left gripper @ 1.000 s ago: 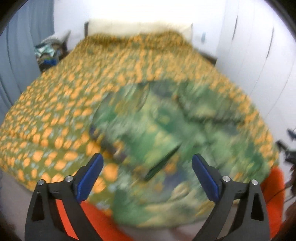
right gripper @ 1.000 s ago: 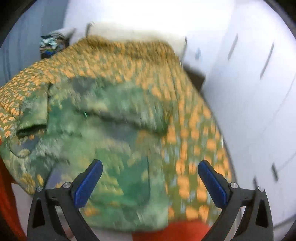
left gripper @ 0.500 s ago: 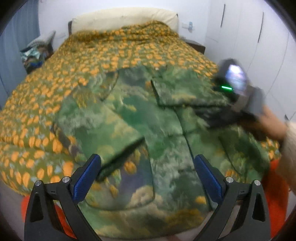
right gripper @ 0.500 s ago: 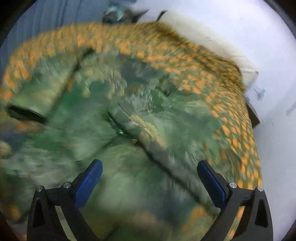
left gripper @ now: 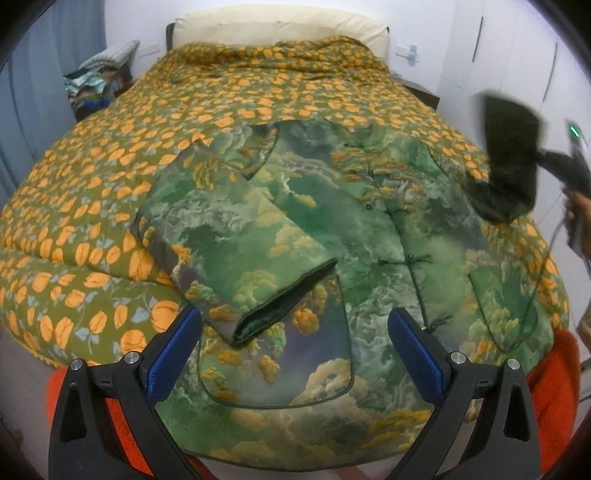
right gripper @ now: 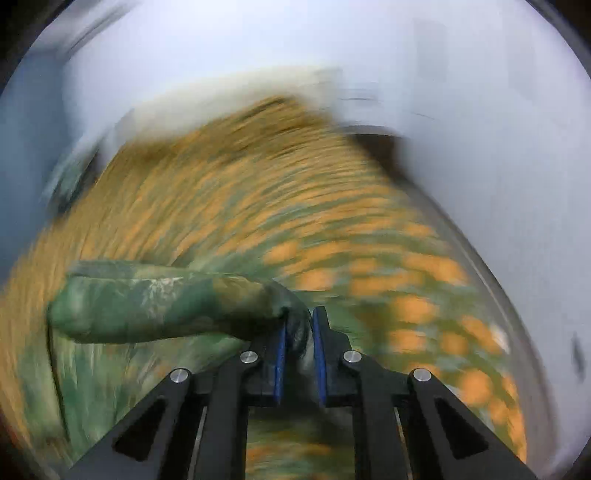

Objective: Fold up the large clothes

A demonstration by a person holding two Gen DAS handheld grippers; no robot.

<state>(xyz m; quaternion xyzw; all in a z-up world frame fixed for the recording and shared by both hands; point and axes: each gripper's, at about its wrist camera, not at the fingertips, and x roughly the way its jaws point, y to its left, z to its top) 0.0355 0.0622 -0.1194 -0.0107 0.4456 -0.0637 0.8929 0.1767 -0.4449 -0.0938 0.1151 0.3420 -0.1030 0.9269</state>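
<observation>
One sleeve (right gripper: 162,302) in R jaws, L jaws empty

Orange-leaf quilt (left gripper: 155,122) covered bed. Cream headboard (left gripper: 280,24) stood at far end. Cluttered pile (left gripper: 98,83) sat far left. White wardrobe doors (left gripper: 517,55) lined right wall.

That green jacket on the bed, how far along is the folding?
Partly done. One sleeve already lies folded across the green jacket, spread on the bedspread. The right gripper is shut on the other sleeve, lifting it. The left gripper hangs open, holding nothing. Laying that sleeve over and folding the body remain.
</observation>
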